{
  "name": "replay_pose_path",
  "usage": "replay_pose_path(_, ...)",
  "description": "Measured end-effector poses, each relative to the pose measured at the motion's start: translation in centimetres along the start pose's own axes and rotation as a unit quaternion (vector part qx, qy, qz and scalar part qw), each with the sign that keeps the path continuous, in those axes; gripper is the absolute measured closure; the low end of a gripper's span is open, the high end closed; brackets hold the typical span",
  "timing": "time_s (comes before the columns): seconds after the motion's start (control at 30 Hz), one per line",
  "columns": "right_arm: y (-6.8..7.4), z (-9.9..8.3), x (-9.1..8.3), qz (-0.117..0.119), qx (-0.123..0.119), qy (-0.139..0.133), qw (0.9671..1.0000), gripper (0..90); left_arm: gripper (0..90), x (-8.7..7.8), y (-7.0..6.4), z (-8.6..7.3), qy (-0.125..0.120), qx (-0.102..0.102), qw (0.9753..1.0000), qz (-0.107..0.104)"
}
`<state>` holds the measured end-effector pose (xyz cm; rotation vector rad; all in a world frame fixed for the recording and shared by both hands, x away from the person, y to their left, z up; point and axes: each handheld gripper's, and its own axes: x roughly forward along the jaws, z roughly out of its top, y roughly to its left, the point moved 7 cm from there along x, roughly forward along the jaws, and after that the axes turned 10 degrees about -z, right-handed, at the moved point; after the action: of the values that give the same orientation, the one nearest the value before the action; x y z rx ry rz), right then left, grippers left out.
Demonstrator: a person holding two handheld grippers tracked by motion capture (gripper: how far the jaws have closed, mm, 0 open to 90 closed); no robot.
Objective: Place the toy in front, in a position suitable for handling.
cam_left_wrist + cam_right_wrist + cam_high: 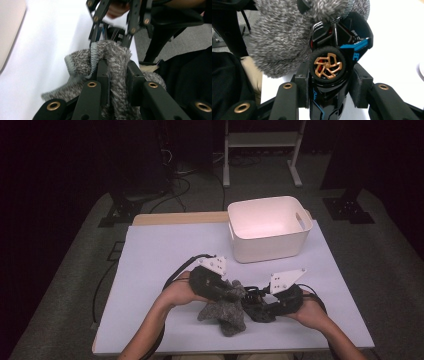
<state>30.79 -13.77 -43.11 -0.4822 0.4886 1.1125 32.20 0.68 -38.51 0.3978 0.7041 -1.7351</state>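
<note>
A grey fuzzy sock (226, 314) lies on the white table sheet near the front edge. My left gripper (231, 292) is shut on a fold of the sock (117, 57), close to its stitched rim. My right gripper (256, 306) is shut on a black toy car (328, 66) with blue trim and a gold wheel, held nose away from the camera. The car's far end meets the sock (284, 32). In the left gripper view, the right gripper's fingers (96, 18) face mine just beyond the sock.
A white plastic bin (270, 227) with handle slots stands at the back right of the table. The white sheet (160, 255) has open room to the left and behind the hands. A white stand (262, 140) is on the floor beyond.
</note>
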Motion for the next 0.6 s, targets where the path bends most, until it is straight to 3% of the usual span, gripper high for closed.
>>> replay_pose_path(0.23,0.7,1.2,1.5,0.006,-0.015,-0.006,0.9998,57.1,76.6,-0.5,-0.7,1.7,0.006,0.019,0.9998,0.0)
replay_pose_path(0.33,1.0,2.5,2.3,0.02,-0.014,-0.027,0.9993,57.0,76.5,-1.3,-1.2,2.6,0.009,0.029,0.9995,0.006)
replay_pose_path(0.4,1.1,2.8,2.5,0.024,-0.014,-0.03,0.9991,57.0,76.5,-1.3,-1.2,2.6,0.014,0.03,0.9994,0.008)
replay_pose_path(0.43,1.3,2.9,3.0,0.025,-0.021,-0.025,0.9992,57.0,76.5,-1.3,-1.1,2.3,0.028,0.027,0.9991,0.015)
replay_pose_path(0.6,1.1,2.6,2.9,0.025,-0.012,-0.026,0.9993,56.9,76.4,-1.6,-1.0,1.5,0.014,0.019,0.9996,0.013)
